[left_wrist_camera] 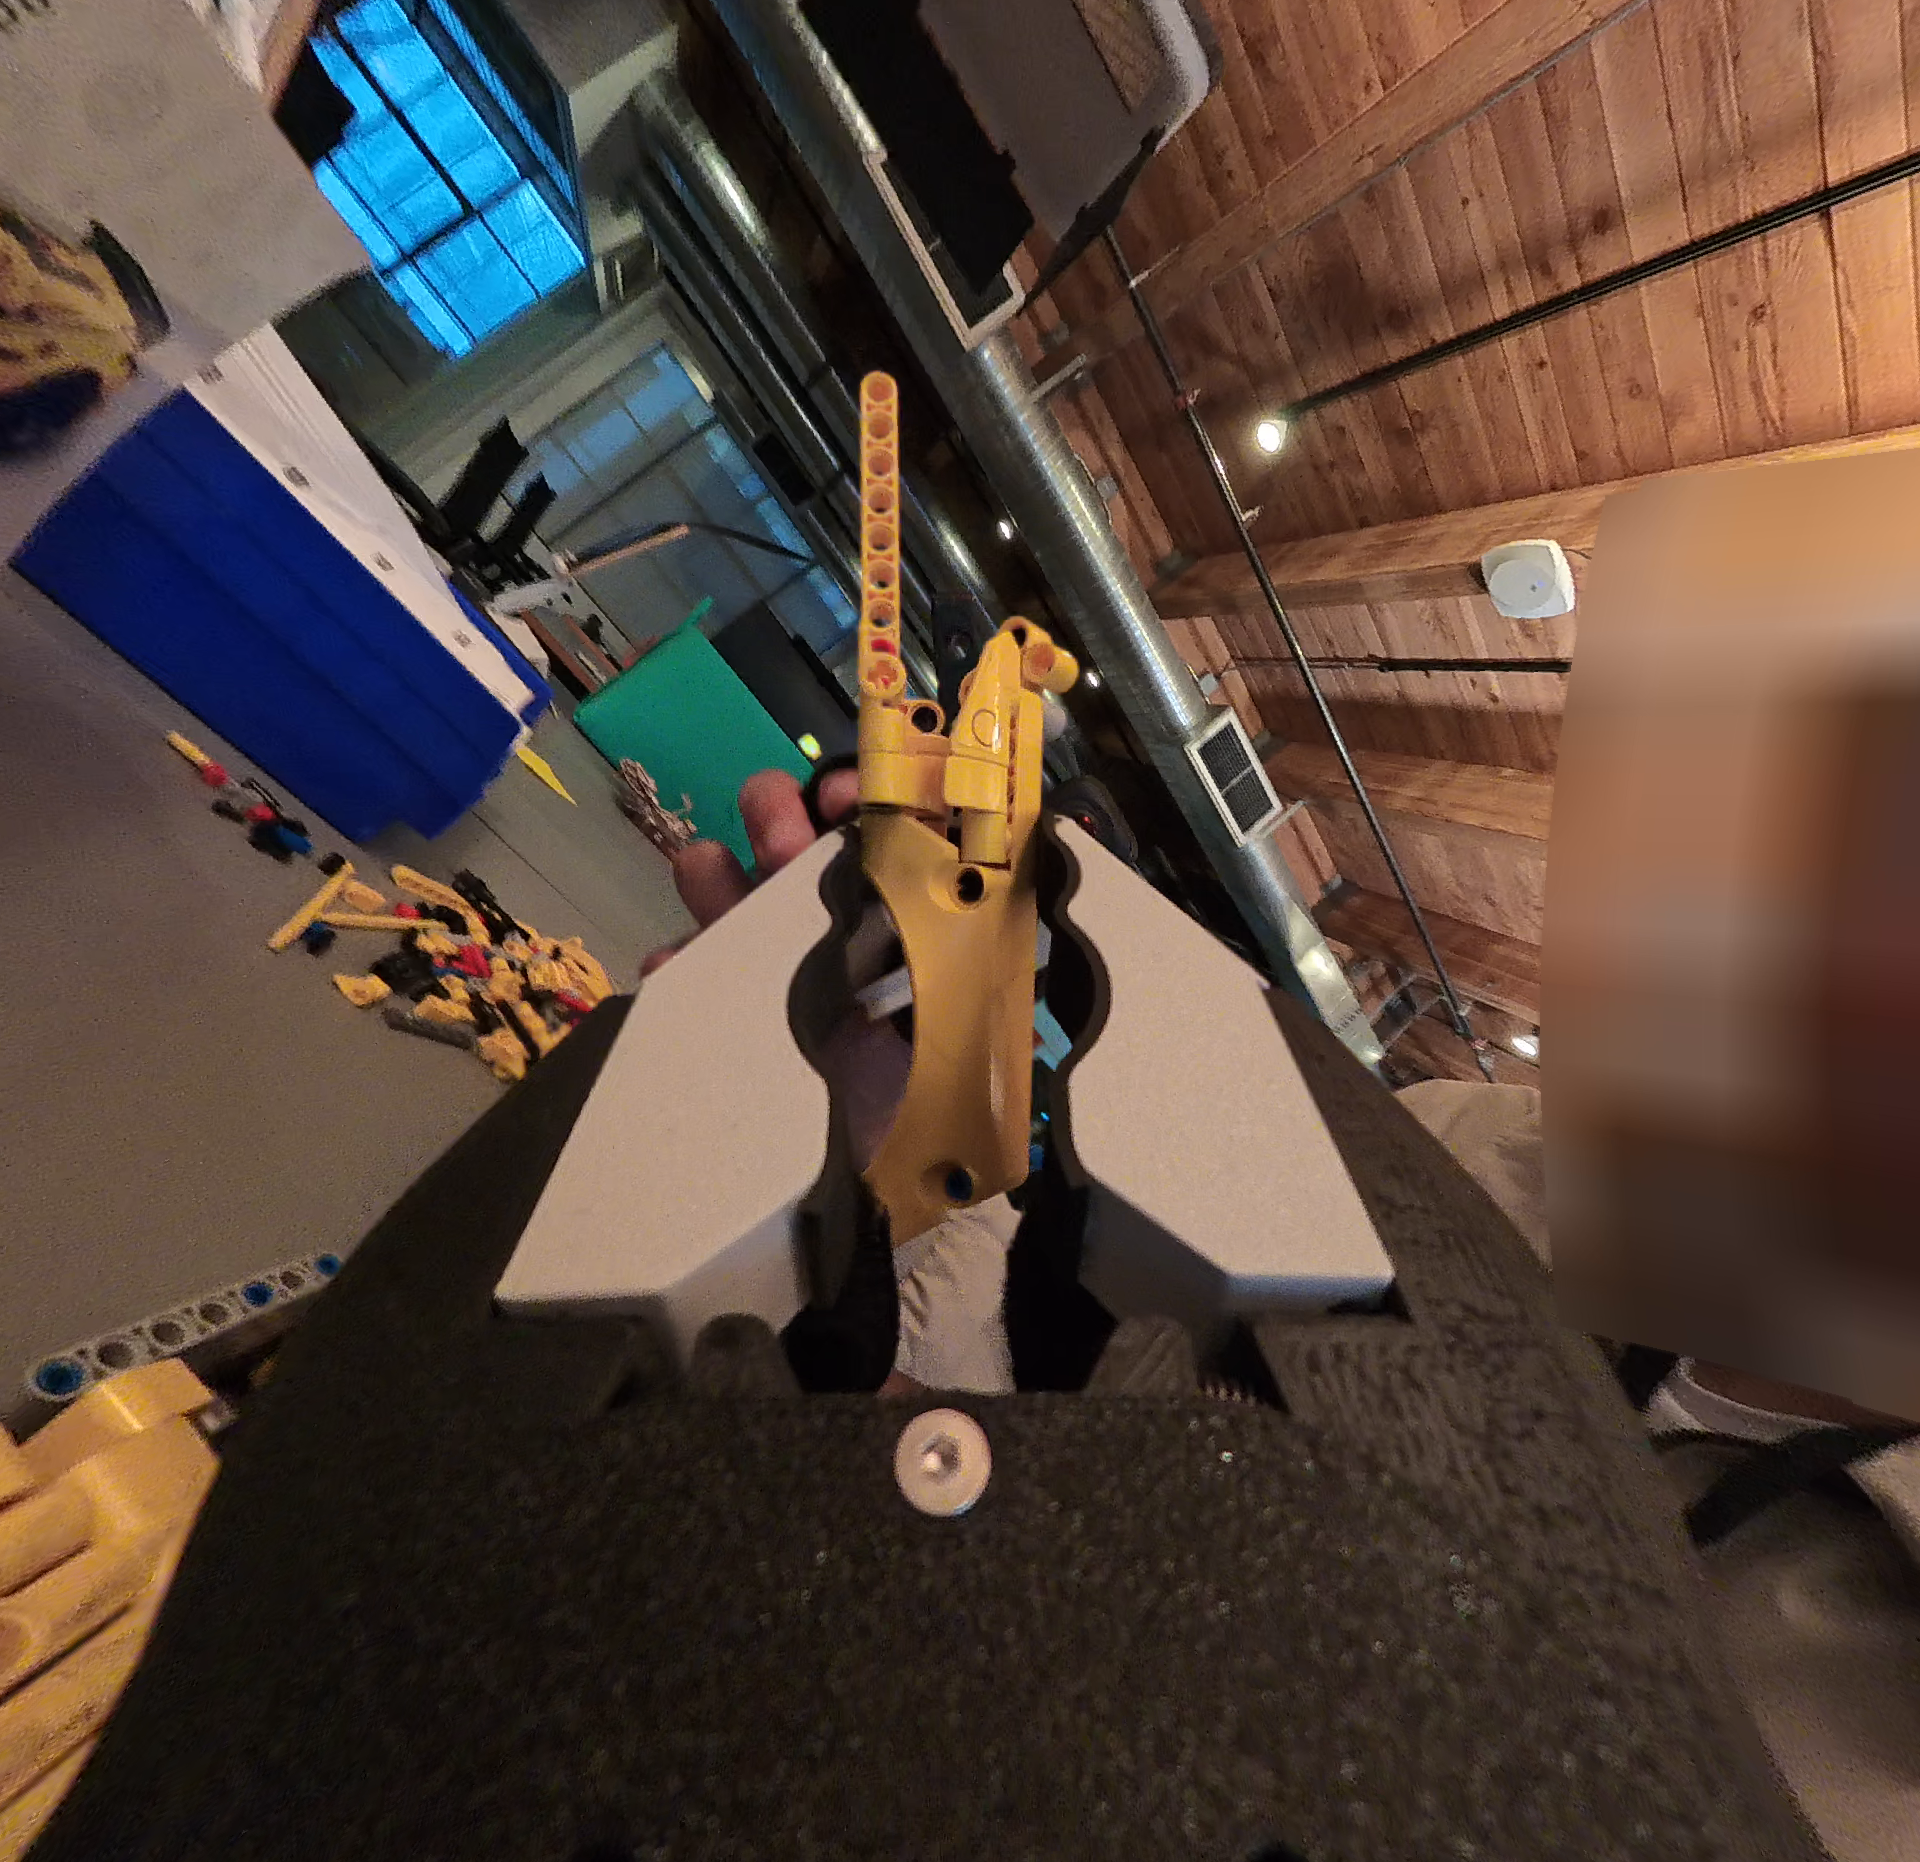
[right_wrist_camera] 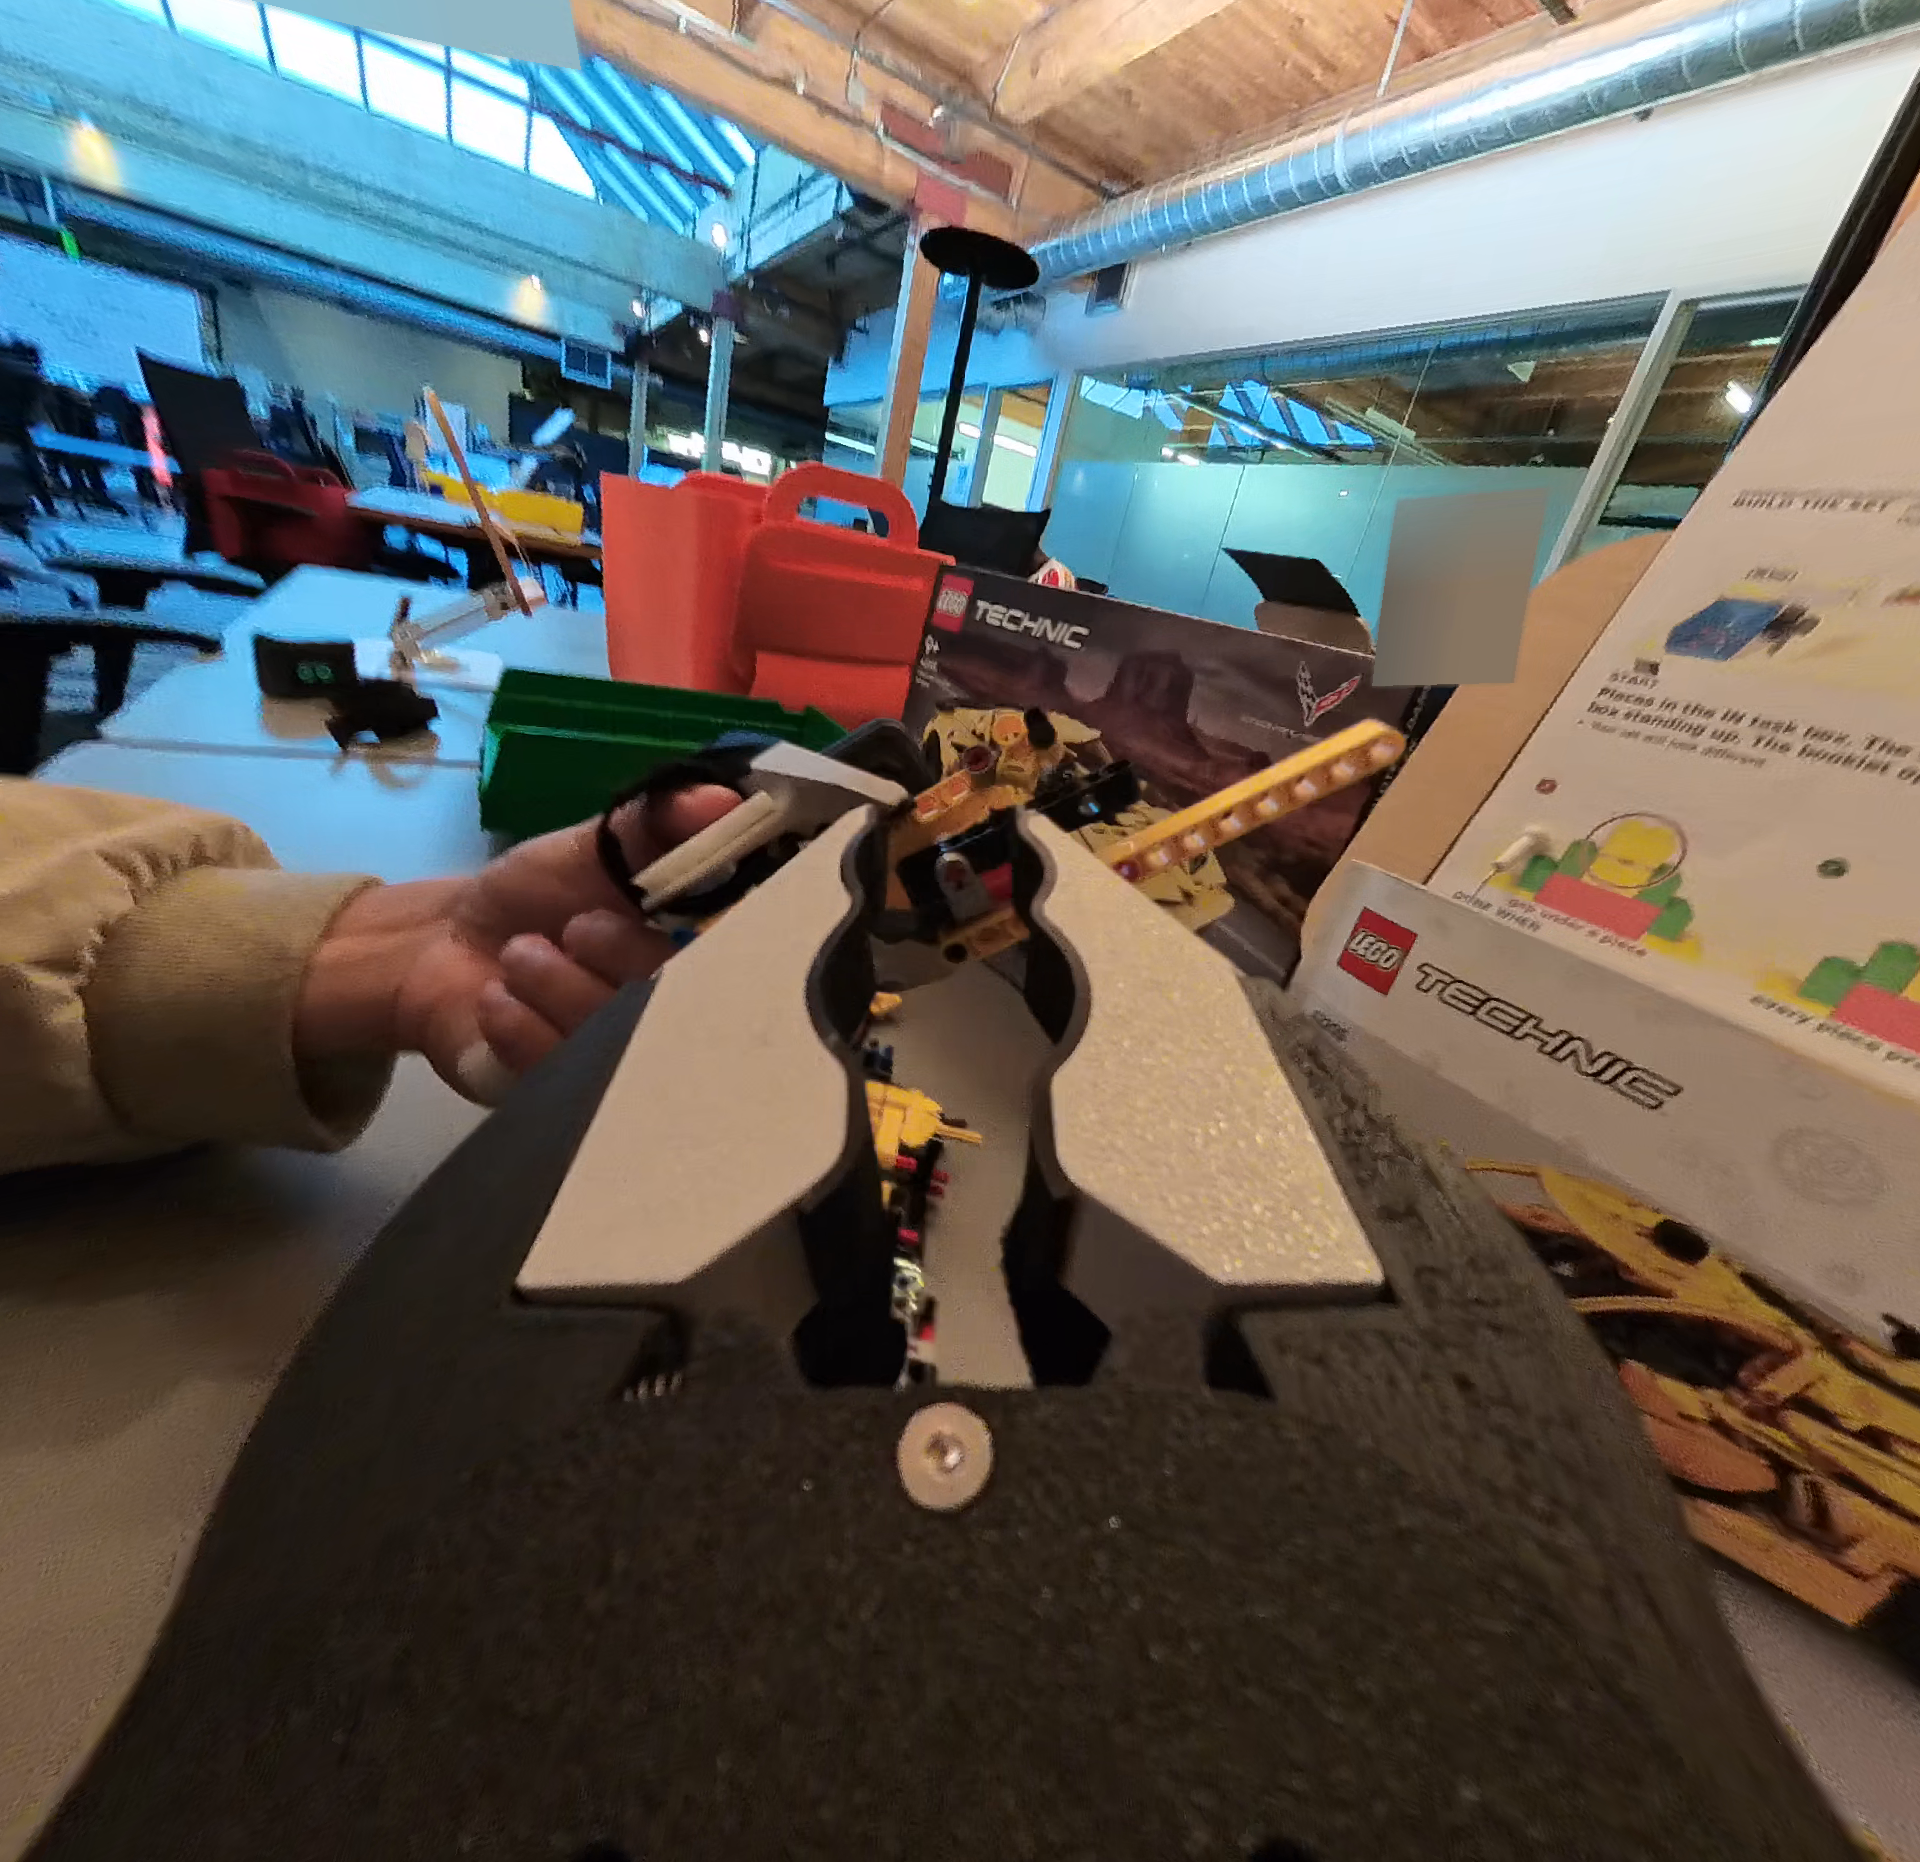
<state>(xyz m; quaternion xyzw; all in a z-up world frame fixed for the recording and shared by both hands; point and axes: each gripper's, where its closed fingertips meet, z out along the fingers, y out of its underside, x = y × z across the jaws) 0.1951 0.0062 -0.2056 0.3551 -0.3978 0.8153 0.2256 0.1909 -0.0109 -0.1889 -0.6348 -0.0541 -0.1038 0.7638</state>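
Clamping a yellow brick assembly (left_wrist_camera: 961, 981) by its curved panel, the left gripper (left_wrist_camera: 940, 856) holds it raised above the table (left_wrist_camera: 156, 981). The right gripper (right_wrist_camera: 951, 856) closes around the same assembly's far end, though contact is probably hidden. Its long beam (left_wrist_camera: 879, 534) sticks out free; twisting could snap pins, dropping parts among the loose pieces (left_wrist_camera: 457, 965).

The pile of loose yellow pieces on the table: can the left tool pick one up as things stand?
Probably not: the left tool is shut on a yellow assembly, raised away from the pile.
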